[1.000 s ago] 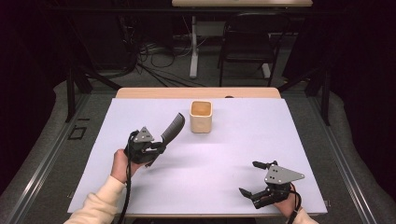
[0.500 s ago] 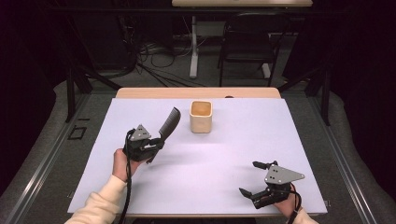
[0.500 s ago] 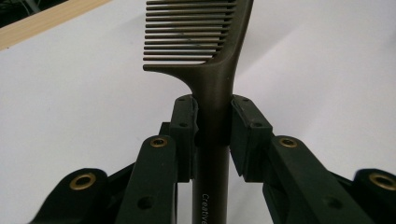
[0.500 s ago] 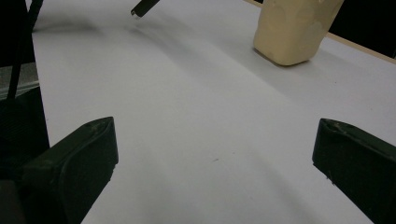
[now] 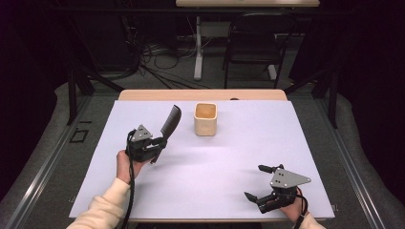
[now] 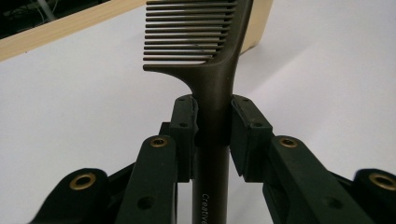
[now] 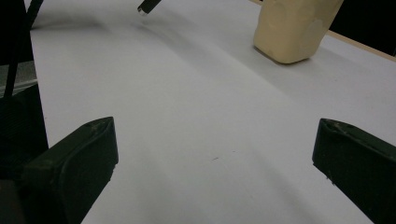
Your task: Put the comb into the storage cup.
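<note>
A dark comb (image 5: 170,121) is clamped by its handle in my left gripper (image 5: 160,141), left of the table's middle, teeth end raised and slanting toward the cup. In the left gripper view the pads (image 6: 186,126) press both sides of the comb's handle (image 6: 214,116), with the teeth at the top. A cream square cup (image 5: 206,119) stands upright on the white table (image 5: 229,157), just right of the comb's tip. My right gripper (image 5: 256,182) rests near the front right edge, jaws wide apart with nothing between them. The cup (image 7: 294,28) stands far ahead in the right gripper view.
The table's wooden back edge (image 5: 157,95) runs behind the cup. Beyond it are a dark floor with cables (image 5: 157,57), table legs and a chair (image 5: 250,43). Metal rails (image 5: 43,157) flank the table on both sides.
My left gripper with the comb has shifted slightly forward and right, nearer the cup. The right gripper has stayed put.
</note>
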The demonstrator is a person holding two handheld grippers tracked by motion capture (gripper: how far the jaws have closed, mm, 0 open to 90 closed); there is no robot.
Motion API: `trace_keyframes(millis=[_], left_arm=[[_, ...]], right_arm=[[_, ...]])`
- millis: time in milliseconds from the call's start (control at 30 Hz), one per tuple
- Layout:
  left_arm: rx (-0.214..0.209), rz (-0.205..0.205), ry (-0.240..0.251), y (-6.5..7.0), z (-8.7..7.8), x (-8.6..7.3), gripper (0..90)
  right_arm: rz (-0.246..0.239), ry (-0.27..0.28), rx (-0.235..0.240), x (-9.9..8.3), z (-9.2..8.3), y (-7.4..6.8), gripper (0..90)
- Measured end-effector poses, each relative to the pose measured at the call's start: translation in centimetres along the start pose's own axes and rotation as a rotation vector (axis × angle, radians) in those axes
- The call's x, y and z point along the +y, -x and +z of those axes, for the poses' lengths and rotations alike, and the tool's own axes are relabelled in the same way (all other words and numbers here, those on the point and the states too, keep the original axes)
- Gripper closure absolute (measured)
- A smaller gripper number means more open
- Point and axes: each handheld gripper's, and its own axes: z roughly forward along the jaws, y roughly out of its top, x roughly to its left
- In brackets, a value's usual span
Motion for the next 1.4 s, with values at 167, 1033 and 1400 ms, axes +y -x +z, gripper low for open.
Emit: trace_keyframes(millis=[167,1033,1400], left_arm=[[0.005,0.0,0.013,-0.1,0.1,0.1,72.3],[-0.008,-0.004,0.046,-0.8,1.2,2.2,72.3],[-0.006,-0.01,0.056,-1.0,1.3,2.9,72.2]], right_arm=[[0.001,-0.001,0.0,0.0,0.1,0.0,0.0],[0.008,-0.006,-0.004,-0.1,0.1,0.1,0.0],[0.01,-0.007,-0.008,-0.1,0.1,0.2,0.0]])
